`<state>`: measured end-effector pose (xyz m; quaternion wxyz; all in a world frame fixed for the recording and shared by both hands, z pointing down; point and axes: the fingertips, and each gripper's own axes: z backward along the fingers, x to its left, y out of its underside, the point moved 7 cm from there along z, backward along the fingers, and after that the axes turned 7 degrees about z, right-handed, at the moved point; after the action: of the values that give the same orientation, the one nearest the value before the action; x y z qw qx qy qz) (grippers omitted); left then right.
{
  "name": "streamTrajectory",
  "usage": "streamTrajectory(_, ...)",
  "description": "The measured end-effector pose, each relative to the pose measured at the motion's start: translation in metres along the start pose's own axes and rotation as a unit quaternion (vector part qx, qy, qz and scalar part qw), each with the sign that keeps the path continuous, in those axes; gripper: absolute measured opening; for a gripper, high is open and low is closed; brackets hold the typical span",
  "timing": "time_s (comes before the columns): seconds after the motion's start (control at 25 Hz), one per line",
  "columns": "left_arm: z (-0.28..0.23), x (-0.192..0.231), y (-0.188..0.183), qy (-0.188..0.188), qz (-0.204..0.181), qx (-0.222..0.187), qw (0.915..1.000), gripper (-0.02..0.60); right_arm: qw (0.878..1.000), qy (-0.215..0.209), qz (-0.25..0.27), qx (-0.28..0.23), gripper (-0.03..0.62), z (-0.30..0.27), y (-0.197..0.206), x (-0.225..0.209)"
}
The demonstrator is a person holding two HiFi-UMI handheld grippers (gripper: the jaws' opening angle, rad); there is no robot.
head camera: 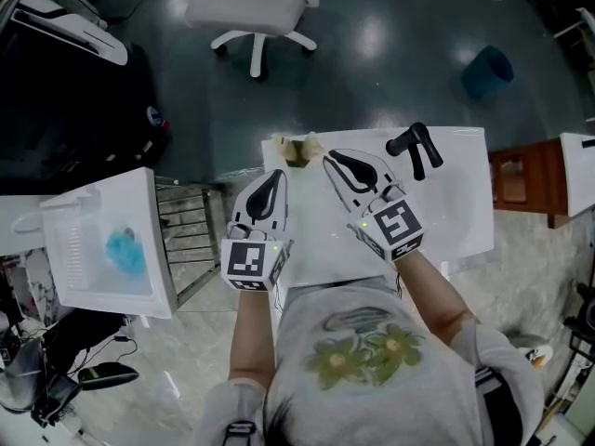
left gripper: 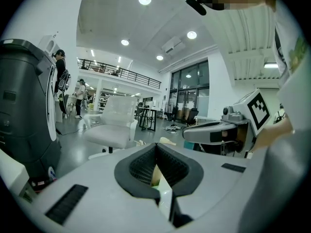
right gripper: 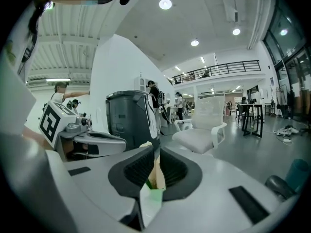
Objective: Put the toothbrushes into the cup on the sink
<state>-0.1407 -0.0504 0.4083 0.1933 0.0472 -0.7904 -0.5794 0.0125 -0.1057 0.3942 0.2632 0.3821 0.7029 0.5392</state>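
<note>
Both forearms reach out above the white sink top (head camera: 456,203), left gripper (head camera: 280,173) and right gripper (head camera: 329,162) angled inward, jaws clamped on a shared tan packet (head camera: 299,149).

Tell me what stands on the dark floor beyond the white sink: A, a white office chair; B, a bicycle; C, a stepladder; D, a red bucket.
A: a white office chair on a star base stands on the dark floor past the far edge of the sink.
</note>
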Motion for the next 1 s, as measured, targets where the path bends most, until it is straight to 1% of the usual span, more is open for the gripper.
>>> streamTrajectory(0.04,0.001,-0.003,0.000,0.001,0.000,0.004,1.0000,0.018,1.000,-0.003,0.002,0.003,0.060,0.002,0.002,0.001)
streamTrajectory(0.24,0.005,-0.017,0.001,0.005,-0.002,-0.003,1.0000,0.018,1.000,-0.017,0.008,0.015,0.043,0.015,0.008,0.007)
streamTrajectory(0.48,0.011,-0.035,0.003,0.013,-0.006,-0.003,0.9999,0.018,0.999,-0.039,0.007,0.014,0.041,0.027,0.010,0.018)
streamTrajectory(0.6,0.016,-0.042,0.003,0.016,0.000,0.006,0.9999,0.018,0.999,-0.043,0.011,0.014,0.041,0.031,0.010,0.025)
streamTrajectory(0.76,0.019,-0.048,0.004,0.015,0.003,0.004,0.9999,0.018,0.999,-0.043,0.014,0.017,0.041,0.036,0.012,0.027)
streamTrajectory(1.0,0.023,-0.055,0.008,0.015,0.004,0.013,0.9998,0.018,0.999,-0.044,0.013,0.022,0.041,0.043,0.015,0.028)
